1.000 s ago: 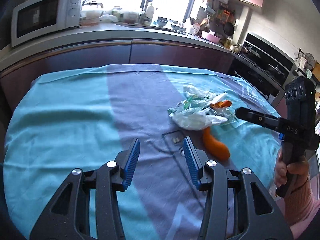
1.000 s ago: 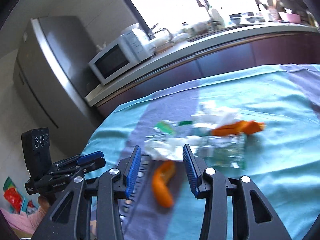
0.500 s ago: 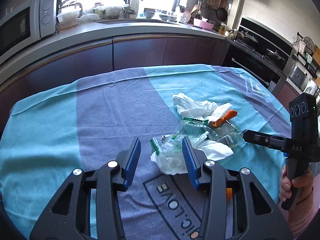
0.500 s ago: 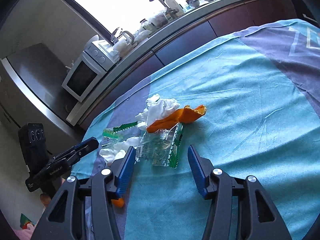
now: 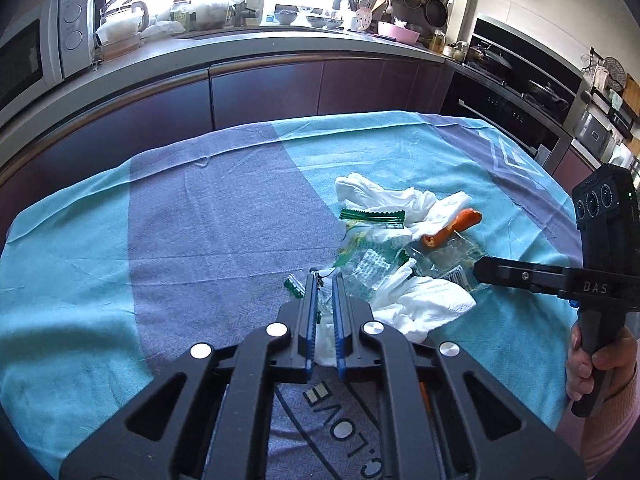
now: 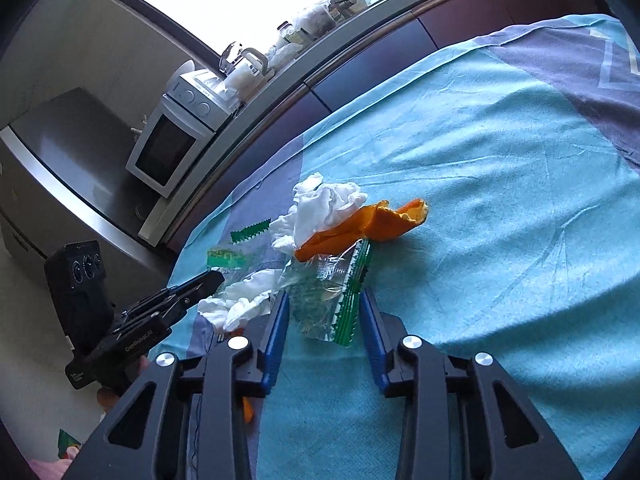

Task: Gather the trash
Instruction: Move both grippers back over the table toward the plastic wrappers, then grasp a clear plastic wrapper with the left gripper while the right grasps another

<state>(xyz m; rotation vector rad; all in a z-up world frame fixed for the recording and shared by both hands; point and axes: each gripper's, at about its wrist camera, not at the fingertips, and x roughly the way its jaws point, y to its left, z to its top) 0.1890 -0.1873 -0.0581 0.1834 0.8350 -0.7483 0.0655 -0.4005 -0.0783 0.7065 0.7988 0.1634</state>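
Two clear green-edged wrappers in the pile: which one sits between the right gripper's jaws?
The clear wrapper with the green ridged strip, beside the orange peel. The other lies left, at the left gripper, which has just closed on it.

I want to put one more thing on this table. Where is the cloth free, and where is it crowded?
Free: the wide cloth between the trash pile and the counter-side edge, and the turquoise stretch beyond the orange peel. Crowded: the pile itself, where the left gripper and right gripper meet.
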